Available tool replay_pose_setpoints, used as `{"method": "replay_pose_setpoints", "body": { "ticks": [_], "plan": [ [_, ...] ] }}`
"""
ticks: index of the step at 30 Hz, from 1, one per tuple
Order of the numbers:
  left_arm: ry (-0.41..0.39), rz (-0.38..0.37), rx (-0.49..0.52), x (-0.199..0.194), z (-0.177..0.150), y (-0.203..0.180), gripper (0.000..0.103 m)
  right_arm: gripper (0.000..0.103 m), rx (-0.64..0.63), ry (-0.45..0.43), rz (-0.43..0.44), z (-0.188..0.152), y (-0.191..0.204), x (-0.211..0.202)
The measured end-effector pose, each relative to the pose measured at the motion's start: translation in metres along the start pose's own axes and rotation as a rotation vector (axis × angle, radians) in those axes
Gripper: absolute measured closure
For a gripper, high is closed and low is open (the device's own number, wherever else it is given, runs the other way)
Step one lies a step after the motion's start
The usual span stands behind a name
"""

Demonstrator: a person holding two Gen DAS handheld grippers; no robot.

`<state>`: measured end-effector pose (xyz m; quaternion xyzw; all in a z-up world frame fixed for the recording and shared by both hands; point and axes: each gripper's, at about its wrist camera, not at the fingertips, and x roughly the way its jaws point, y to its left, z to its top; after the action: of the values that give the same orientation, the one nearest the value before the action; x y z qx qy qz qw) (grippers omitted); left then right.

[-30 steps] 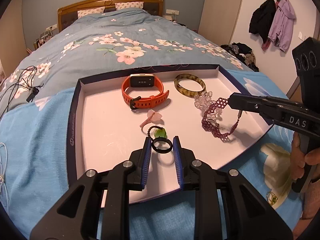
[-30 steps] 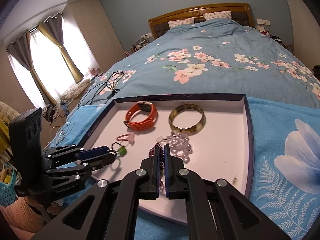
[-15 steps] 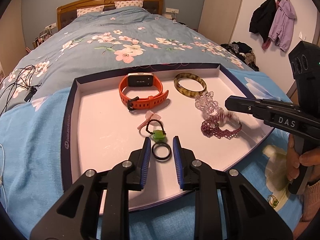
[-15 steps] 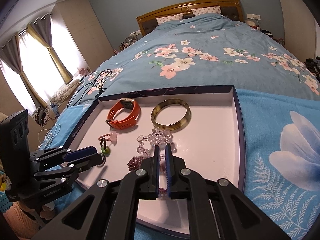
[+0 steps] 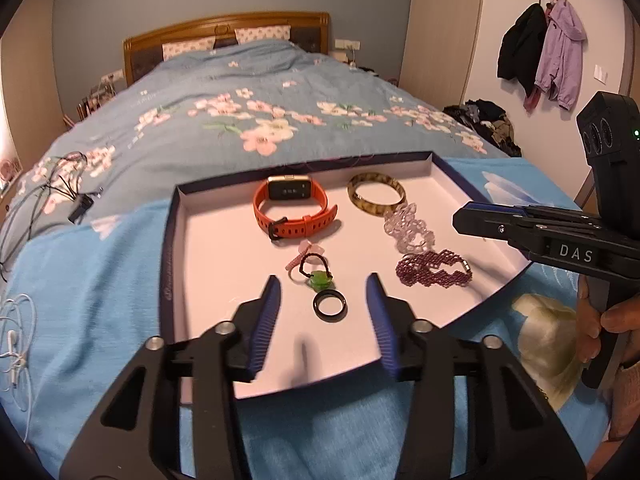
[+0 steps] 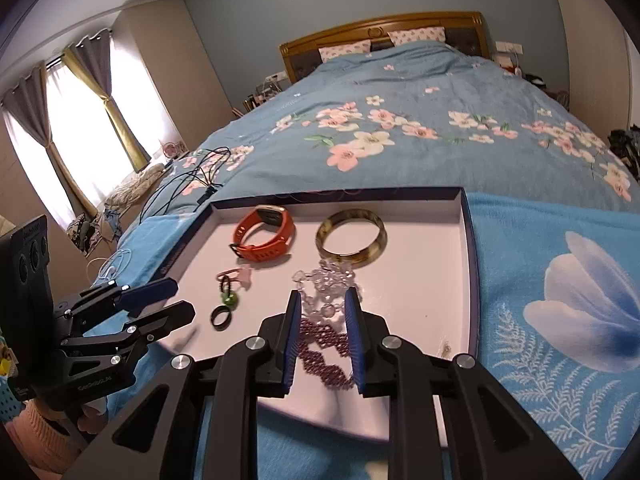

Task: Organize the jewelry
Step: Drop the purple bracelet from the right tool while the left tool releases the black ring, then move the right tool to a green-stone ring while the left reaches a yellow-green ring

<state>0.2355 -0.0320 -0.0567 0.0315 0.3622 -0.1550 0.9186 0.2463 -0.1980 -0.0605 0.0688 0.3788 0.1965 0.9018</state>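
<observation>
The left claw [image 5: 323, 300] points down at the tray [image 5: 172, 216]. Its jaws have just been opening and grip nothing. The right claw [image 6: 323, 322] points down too, over the tray's right side, its jaws just opening with nothing pinched. A hand [image 5: 600, 320] holds its handle.

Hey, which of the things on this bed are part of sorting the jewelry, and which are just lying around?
Part of the job:
tray
orange watch
bangle
clear bead bracelet
purple bead bracelet
black ring
green charm
pink ring

Just lying about:
black cable
white earphones
hanging jackets
</observation>
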Motion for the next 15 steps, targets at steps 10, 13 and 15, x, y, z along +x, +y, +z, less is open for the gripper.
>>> {"method": "replay_pose_setpoints", "body": {
  "ticks": [10, 13, 15],
  "plan": [
    [-0.078, 0.051, 0.042, -0.048, -0.015, -0.011, 0.039, 0.067, -0.063, -0.022, 0.043, -0.013, 0.02, -0.031],
    [-0.09, 0.057, 0.055, -0.062, -0.025, -0.01, 0.037, 0.064, -0.073, -0.024, 0.057, -0.018, 0.024, -0.04],
    [-0.088, 0.053, 0.058, -0.068, -0.03, -0.009, 0.036, 0.062, -0.09, -0.02, 0.06, -0.024, 0.028, -0.047]
  ]
}}
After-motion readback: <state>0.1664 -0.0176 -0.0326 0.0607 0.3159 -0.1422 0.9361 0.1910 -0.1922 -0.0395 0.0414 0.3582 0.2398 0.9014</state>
